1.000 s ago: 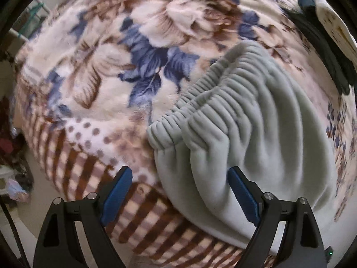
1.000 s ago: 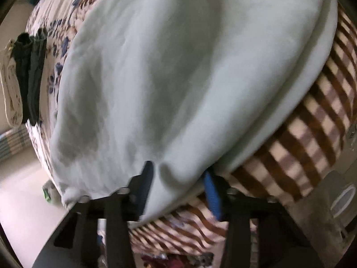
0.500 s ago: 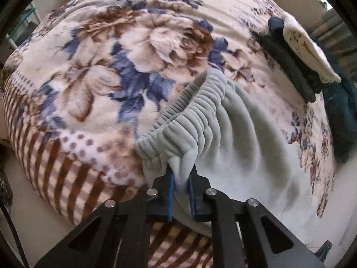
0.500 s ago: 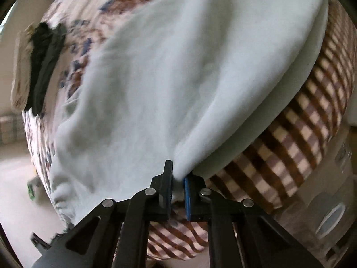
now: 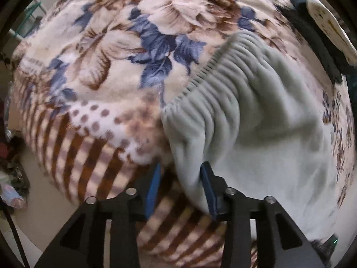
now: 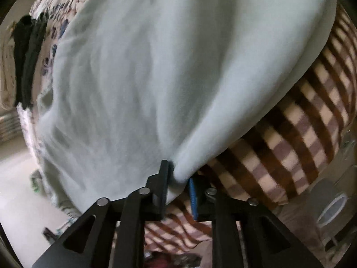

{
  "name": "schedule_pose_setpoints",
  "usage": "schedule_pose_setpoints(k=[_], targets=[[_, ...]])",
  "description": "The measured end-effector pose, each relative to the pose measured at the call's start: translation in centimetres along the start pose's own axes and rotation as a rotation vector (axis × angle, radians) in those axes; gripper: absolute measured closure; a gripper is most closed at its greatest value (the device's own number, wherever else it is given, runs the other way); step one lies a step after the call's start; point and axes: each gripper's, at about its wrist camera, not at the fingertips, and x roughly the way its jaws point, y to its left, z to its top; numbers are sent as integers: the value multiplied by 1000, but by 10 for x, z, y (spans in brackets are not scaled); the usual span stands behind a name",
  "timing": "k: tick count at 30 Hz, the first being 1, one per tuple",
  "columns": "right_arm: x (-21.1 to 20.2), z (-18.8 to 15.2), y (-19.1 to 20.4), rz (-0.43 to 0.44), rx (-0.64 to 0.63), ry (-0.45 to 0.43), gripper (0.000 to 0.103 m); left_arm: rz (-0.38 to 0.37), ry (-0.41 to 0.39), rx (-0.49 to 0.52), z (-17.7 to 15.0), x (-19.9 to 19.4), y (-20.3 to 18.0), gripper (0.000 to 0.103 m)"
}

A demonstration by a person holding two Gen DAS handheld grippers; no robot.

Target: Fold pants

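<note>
Pale grey-green fleece pants lie on a floral blanket, with the ribbed elastic waistband toward the left. My left gripper is open, its blue pads apart around the near corner of the waistband, the cloth touching the right pad. In the right wrist view the same pants fill the frame. My right gripper has its pads slightly apart, with a fold of the pants' edge lying between them.
The blanket's brown checked border hangs over the bed edge. A pile of dark and cream clothes lies at the far side, also in the right wrist view. Floor and clutter are beside the bed.
Both grippers were shut on the pants half a second ago and have since opened, the left one wider. The waistband has settled lower on the blanket.
</note>
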Motion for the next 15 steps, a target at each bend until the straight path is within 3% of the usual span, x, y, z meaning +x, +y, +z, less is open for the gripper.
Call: schedule_pose_setpoints(k=[1,2,5,8,10,15], targets=[[-4,2,-1,29,-13,12,50,35,2,32,-8,-5,-7,64],[-12,3,-3,44,-38,9,31,65,10,74,-18,-10,-19,53],[-41,2,-6,78,-100,-65,30,109,-18,206,-47,-23,-63,21],[-71,9,-21,70,-132,-117,30,95,-82,360,-81,-35,-130,18],[-101,18,-50,78,-94,-176,30,72,-83,451,-104,-35,-185,18],[-189,98,-140,64,89,-403,30,9,-71,564,-145,-23,-307,18]])
